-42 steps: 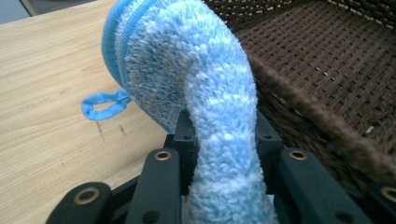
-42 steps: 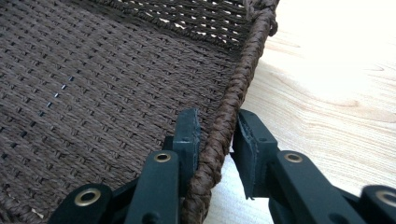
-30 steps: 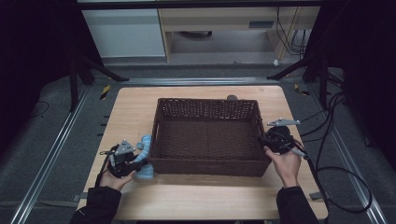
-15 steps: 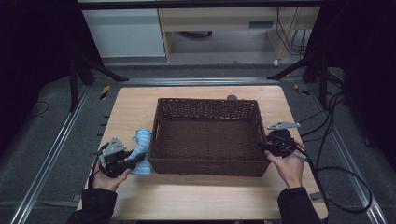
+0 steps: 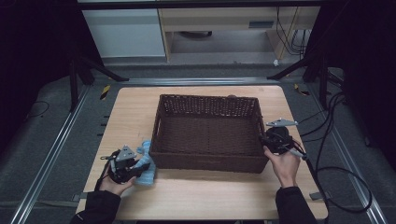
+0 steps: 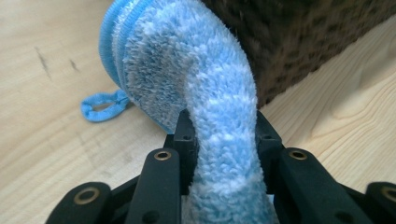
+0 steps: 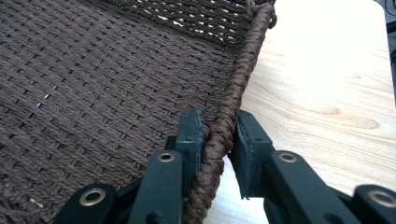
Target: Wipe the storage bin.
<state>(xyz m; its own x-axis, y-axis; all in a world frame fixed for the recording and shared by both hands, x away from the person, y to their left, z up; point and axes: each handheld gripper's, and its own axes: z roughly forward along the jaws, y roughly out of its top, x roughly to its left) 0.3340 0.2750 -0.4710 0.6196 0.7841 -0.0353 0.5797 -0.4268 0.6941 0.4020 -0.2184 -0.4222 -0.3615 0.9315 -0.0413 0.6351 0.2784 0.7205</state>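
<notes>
Fluffy blue cloth is clamped in the left tongs; right tongs, just closing, straddle the unlabelled wicker basket's rim.

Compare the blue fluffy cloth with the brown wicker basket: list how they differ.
The blue fluffy cloth is soft and shaggy; the brown wicker basket is stiff woven cord. The cloth is far smaller than the basket, beside its near left corner. The cloth is pinched in the left gripper; the basket sits flat on the wooden table, its right rim between the jaws of the right gripper, which have just been closing.
</notes>
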